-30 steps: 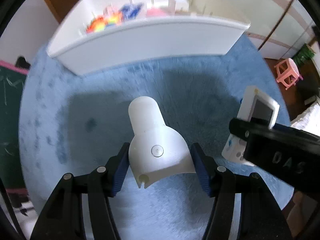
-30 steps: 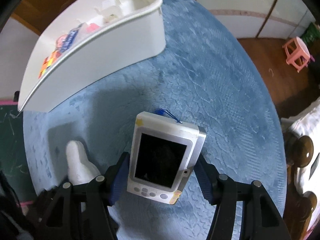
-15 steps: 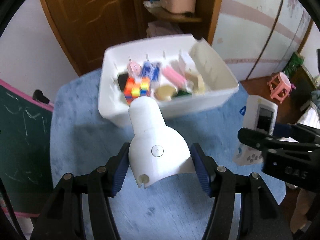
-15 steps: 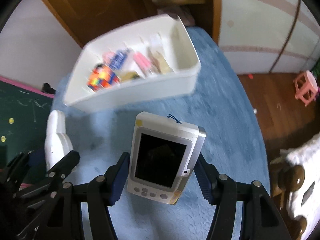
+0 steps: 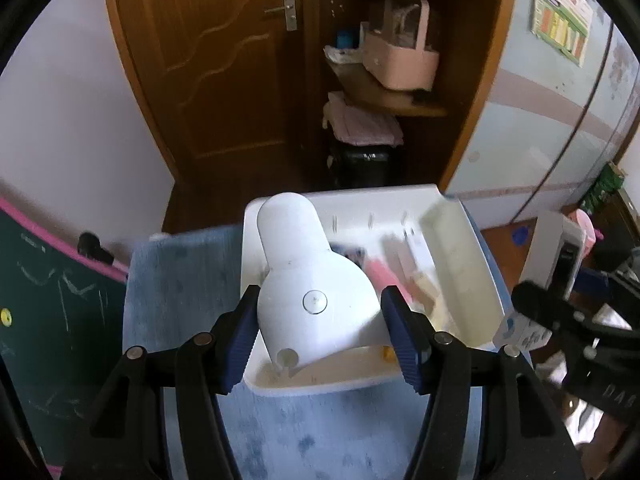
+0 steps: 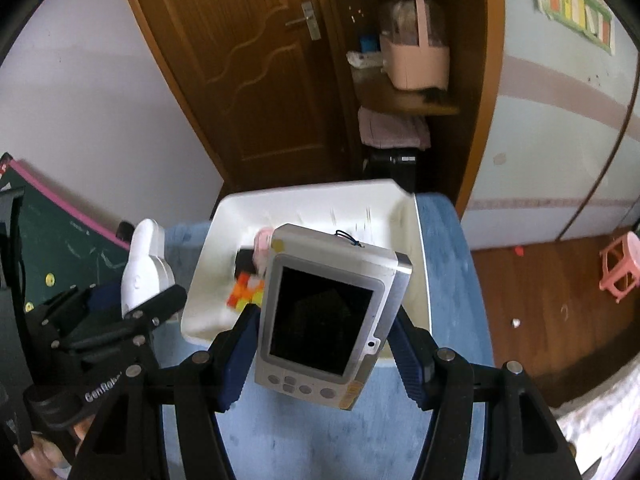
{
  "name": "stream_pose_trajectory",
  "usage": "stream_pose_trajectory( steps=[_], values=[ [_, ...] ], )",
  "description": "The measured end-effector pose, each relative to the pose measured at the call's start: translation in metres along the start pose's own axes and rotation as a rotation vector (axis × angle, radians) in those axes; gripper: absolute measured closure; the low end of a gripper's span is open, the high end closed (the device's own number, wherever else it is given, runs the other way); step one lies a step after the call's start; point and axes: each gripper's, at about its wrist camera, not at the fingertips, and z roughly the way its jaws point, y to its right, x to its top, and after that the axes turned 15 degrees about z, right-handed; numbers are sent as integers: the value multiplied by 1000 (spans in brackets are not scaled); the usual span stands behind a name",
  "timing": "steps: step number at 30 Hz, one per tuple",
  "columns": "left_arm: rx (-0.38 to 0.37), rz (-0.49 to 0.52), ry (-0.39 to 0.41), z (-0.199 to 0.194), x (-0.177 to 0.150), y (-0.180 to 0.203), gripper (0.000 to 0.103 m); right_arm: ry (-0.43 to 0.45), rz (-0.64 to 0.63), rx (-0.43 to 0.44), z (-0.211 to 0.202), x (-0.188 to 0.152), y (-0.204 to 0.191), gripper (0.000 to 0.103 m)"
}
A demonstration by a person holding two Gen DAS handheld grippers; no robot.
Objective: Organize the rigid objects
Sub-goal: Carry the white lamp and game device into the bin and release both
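The white bin [image 5: 460,264], a rectangular open tub, sits on a blue fuzzy mat [image 5: 180,280] with a brown wooden door [image 5: 224,72] behind it, and it holds a jumble of small things: a pink bar-shaped piece [image 5: 380,276], some cream and beige blocks [image 5: 424,288] near the right wall, and, in the right wrist view, an orange and yellow cube puzzle [image 6: 244,296], a black item [image 6: 244,260] and a pink one [image 6: 262,240]; much of this is blurred and cannot be told more closely. The left gripper [image 5: 320,332] pinches a white bottle-shaped plastic piece [image 5: 308,280] by its wide base, blue pads pressed to both flanks, above the bin's left half. Its long axis runs away from the camera, rounded narrow neck pointing up and toward the door, notched wide end nearest the fingers. The right gripper [image 6: 324,352] clamps a white and silver handheld device [image 6: 324,312] by its two long edges, in the air over the bin's near wall and the mat. The device's dark screen faces the camera, the button row lies at the near end, and the end with a small blue cord points away toward the bin, tilted slightly to the right. On a shelf behind stands a pink basket [image 5: 400,60].
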Motion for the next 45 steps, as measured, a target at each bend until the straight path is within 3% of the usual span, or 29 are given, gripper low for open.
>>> stream_pose_trajectory(
  steps=[7, 15, 18, 21, 24, 26, 28, 45],
  values=[
    [31, -16, -24, 54, 26, -4, 39, -7, -56, -51, 46, 25, -5, 40],
    [30, -47, -149, 130, 17, 3, 39, -158, -69, -97, 130, 13, 10, 40],
    [25, -50, -198, 150, 13, 4, 63, -208, -88, -112, 155, 4, 12, 40],
    [22, -61, -234, 162, 11, 6, 62, -246, -108, -127, 173, -2, 12, 39],
    [26, -47, -235, 161, 12, 9, 58, -285, -104, -121, 185, -6, 13, 39],
    [32, -34, -227, 155, 12, 13, 46, -304, -93, -109, 187, -5, 15, 39],
    [53, -25, -207, 147, 11, 15, 28, -303, -76, -86, 185, -4, 17, 39],
    [73, -23, -125, 90, 12, 17, 27, -203, -117, -57, 128, -8, 0, 38]
  ],
)
